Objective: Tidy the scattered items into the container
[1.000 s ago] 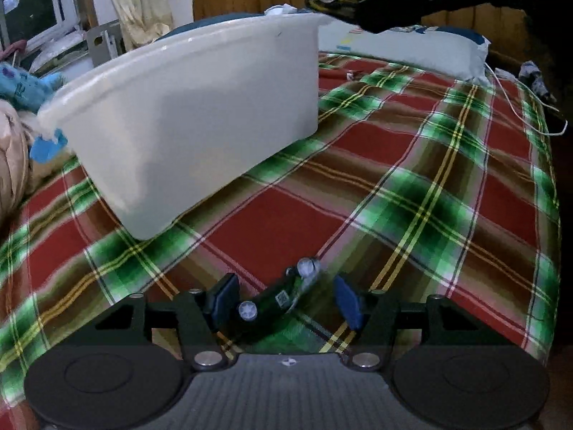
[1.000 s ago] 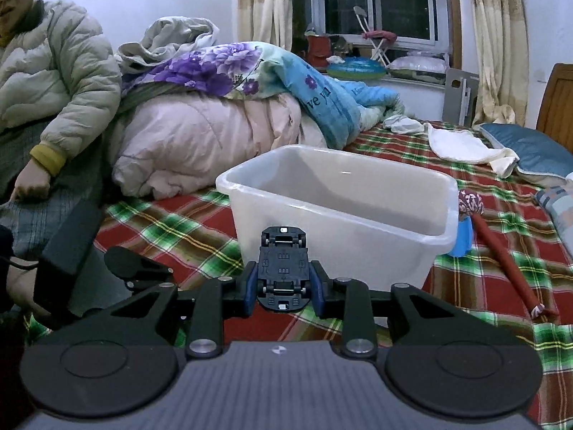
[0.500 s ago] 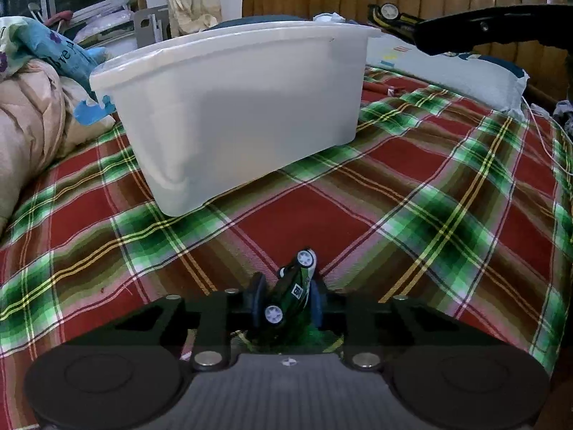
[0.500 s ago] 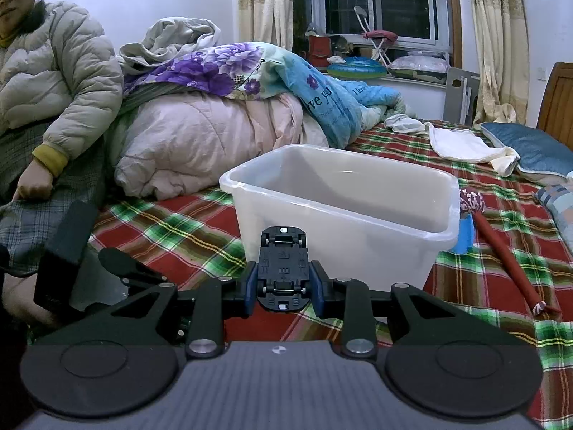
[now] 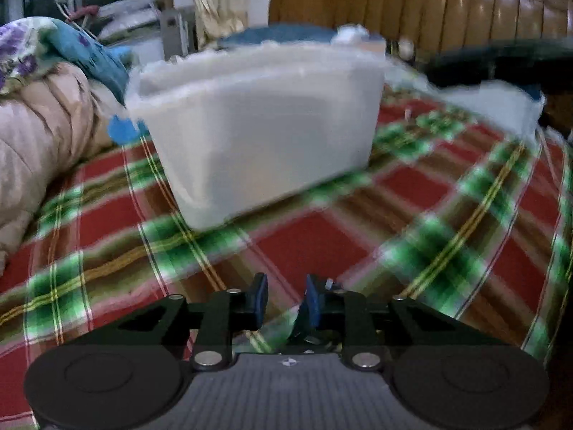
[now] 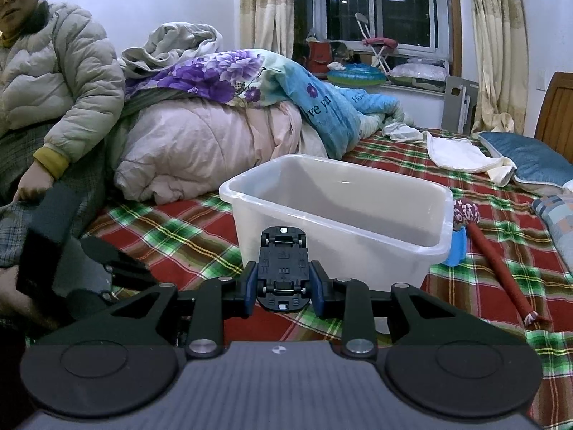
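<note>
A white plastic bin (image 5: 258, 125) stands on the plaid bedspread (image 5: 447, 251), ahead of my left gripper (image 5: 285, 299). This view is blurred. The left jaws are narrow and opening slightly. A dark green toy car (image 5: 302, 324) sits low between them against the right pad, mostly hidden by the gripper body. In the right wrist view, my right gripper (image 6: 283, 283) is shut on a black toy car (image 6: 283, 265), underside up, just in front of the bin (image 6: 340, 251). The bin's inside looks bare. The left gripper's dark body (image 6: 46, 236) shows at the left edge.
A person in a pale puffer jacket (image 6: 53, 82) sits at the left. Heaped quilts (image 6: 215, 136) lie behind the bin. Right of it are a blue cup (image 6: 456, 247), a red stick with a patterned head (image 6: 497, 268), a white cloth (image 6: 462, 154) and pillows (image 6: 530, 161).
The left jaws closed from wide open onto the green car, which now sits lower between them. The left view has swung, with the bin more central. The right gripper has not moved.
</note>
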A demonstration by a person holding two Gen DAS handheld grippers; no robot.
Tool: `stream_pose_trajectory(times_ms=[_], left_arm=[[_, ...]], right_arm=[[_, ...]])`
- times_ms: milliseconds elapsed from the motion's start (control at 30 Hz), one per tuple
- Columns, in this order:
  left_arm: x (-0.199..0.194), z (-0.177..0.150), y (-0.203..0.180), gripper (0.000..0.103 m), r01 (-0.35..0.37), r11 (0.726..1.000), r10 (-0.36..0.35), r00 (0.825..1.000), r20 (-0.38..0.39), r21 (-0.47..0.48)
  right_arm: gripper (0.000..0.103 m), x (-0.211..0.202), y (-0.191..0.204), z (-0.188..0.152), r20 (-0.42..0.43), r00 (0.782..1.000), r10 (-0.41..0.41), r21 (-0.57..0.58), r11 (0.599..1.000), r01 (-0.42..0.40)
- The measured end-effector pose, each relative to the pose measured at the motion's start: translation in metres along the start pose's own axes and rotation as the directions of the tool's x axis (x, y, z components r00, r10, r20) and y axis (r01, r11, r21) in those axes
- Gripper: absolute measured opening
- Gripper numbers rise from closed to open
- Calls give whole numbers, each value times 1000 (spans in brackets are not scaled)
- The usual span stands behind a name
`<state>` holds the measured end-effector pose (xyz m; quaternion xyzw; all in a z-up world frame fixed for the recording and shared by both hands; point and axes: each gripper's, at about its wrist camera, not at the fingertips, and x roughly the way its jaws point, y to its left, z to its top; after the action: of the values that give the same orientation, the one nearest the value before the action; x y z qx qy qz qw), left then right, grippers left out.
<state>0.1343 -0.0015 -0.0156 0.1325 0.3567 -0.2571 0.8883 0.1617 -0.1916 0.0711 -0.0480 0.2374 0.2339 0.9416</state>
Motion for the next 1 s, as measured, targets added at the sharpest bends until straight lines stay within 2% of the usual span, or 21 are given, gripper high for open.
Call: stream_pose_trajectory(times_ms=[67, 100, 133, 167, 200, 233, 300, 367, 433, 600, 833, 1000], left_arm=[[2, -5, -3, 32, 21, 1000, -21, 1000, 4, -8], [0, -8, -5, 38, 26, 1000, -26, 999, 21, -13], [-3, -9, -6, 48, 34, 999, -33, 999, 38, -19], [-5, -11, -8, 54, 44, 999, -43, 998, 53, -25], [-7, -12, -10, 66, 50, 998, -48, 997, 67, -26], [-7, -14, -12, 70, 44, 999, -42, 996, 73, -24], [0, -15, -14, 69, 20, 999, -18, 998, 53, -27], [7, -16, -16, 60, 3, 999, -2, 1000, 31, -33], [11, -18, -18, 37, -9, 999, 9, 1000, 13, -40], [12, -20, -21, 33, -33, 998, 34, 999, 18, -54], [9, -19, -25, 33, -30, 997, 32, 999, 29, -76], [-3, -12, -25, 33, -43, 996, 48, 997, 61, -80]], right_arm=[[33, 0, 0, -1, -4, 1000, 1, 2, 1000, -1], [33, -1, 0, -3, -7, 1000, 3, 5, 1000, -3], [33, 0, 0, -4, -11, 1000, 4, 5, 1000, -4], [33, 0, -1, -5, -16, 1000, 4, 5, 1000, -3], [33, 1, -1, -7, -20, 1000, 5, 6, 1000, -5], [33, 1, -1, -8, -23, 1000, 6, 7, 1000, -6], [33, 3, -2, -10, -26, 1000, 7, 13, 1000, -7], [33, 3, -1, -11, -26, 1000, 11, 19, 1000, -10], [33, 3, 1, -12, -25, 1000, 15, 14, 1000, -15], [33, 3, -1, -14, -31, 999, 14, 16, 1000, -13], [33, 2, 1, -15, -28, 1000, 15, 16, 1000, -15], [33, -1, -1, -12, -20, 1000, 10, 16, 1000, -9]])
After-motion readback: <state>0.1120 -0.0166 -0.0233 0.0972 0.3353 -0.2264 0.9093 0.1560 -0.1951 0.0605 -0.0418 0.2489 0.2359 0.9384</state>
